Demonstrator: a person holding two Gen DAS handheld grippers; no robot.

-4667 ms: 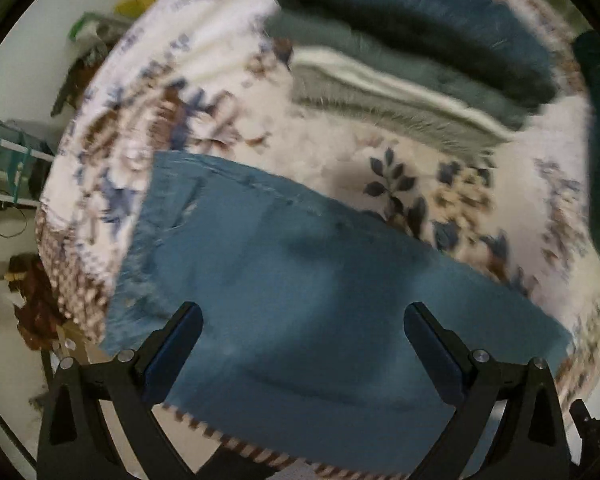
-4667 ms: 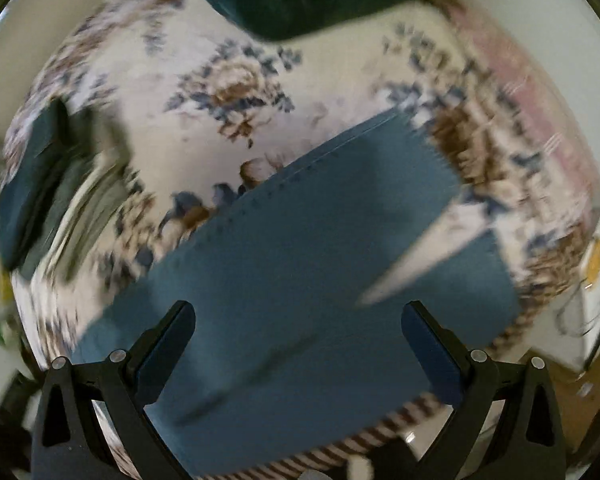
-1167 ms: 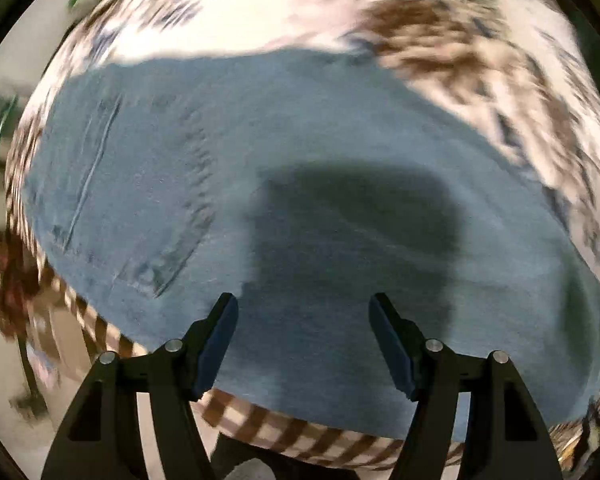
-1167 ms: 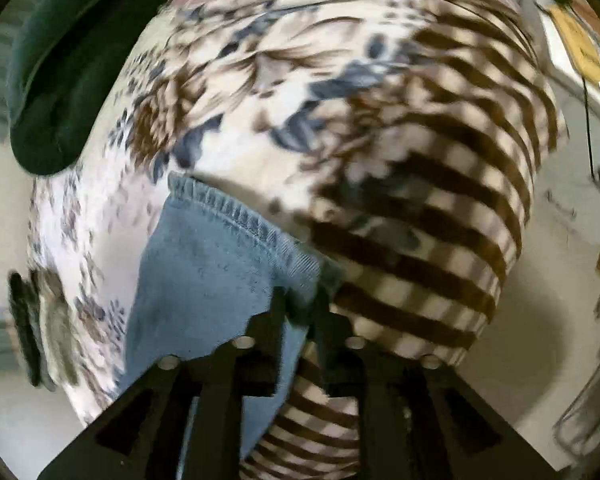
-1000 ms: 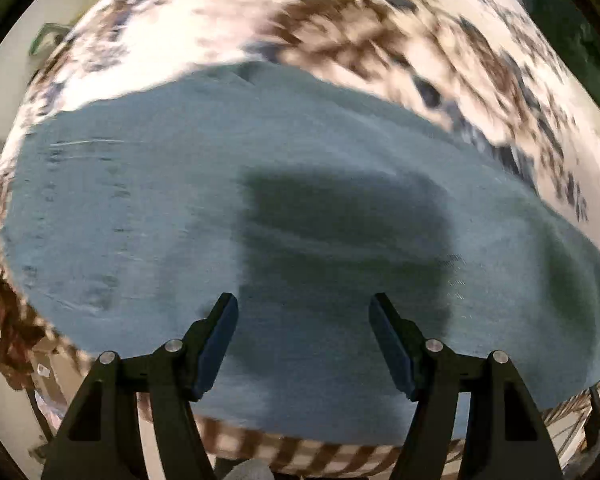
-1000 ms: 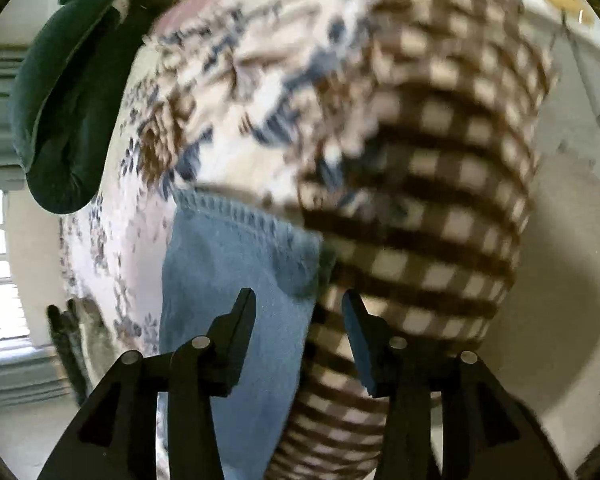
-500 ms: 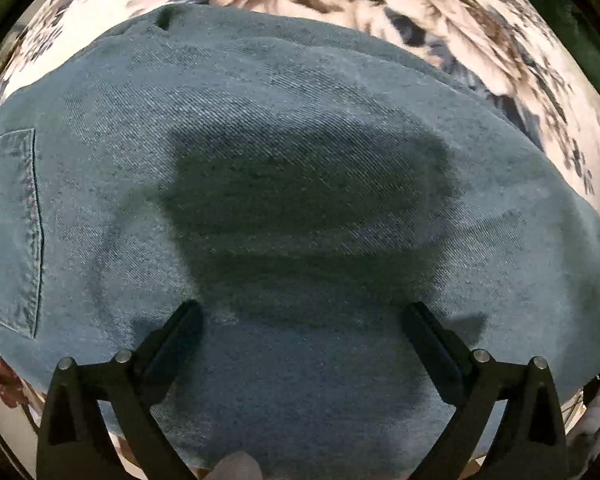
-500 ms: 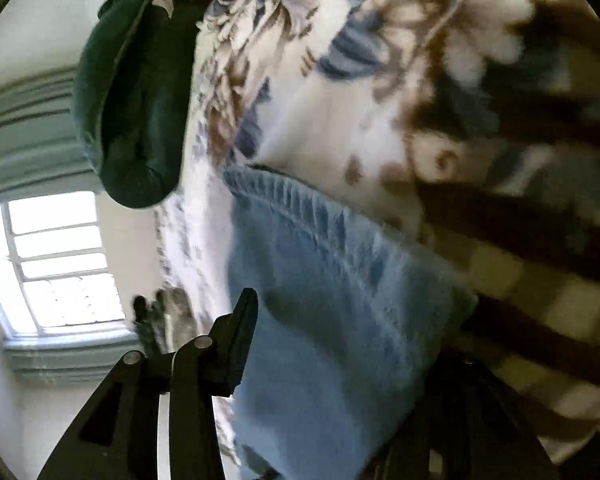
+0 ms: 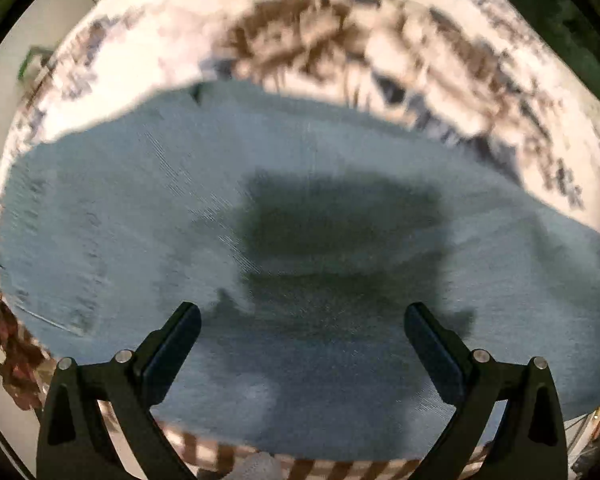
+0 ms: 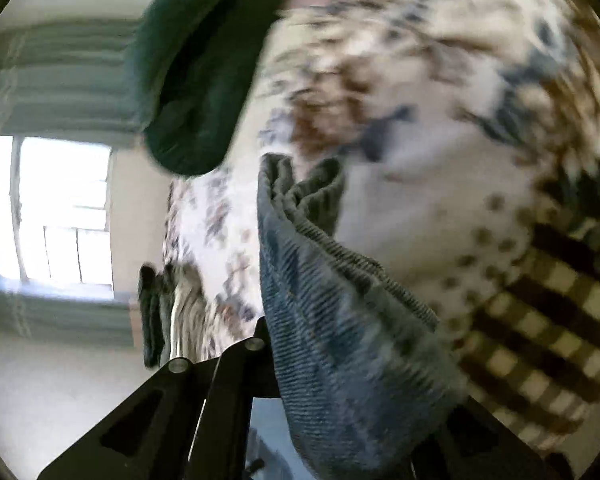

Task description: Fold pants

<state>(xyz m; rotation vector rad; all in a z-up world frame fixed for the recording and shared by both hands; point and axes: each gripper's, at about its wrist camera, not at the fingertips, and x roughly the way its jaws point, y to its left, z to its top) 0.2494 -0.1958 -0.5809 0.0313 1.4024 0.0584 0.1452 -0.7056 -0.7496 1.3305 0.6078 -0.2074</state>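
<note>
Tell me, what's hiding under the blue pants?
Under the blue pants is a flowery bedspread, its checked border peeking out at the near edge. The denim covers whatever else lies beneath. The left tool hangs open above.

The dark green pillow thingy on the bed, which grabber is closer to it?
Probably the right. The right gripper, clamped on the jeans, has the dark green cushion large just ahead. The left gripper hangs open over the jeans, catching only a dark green sliver at its view's far right edge.
</note>
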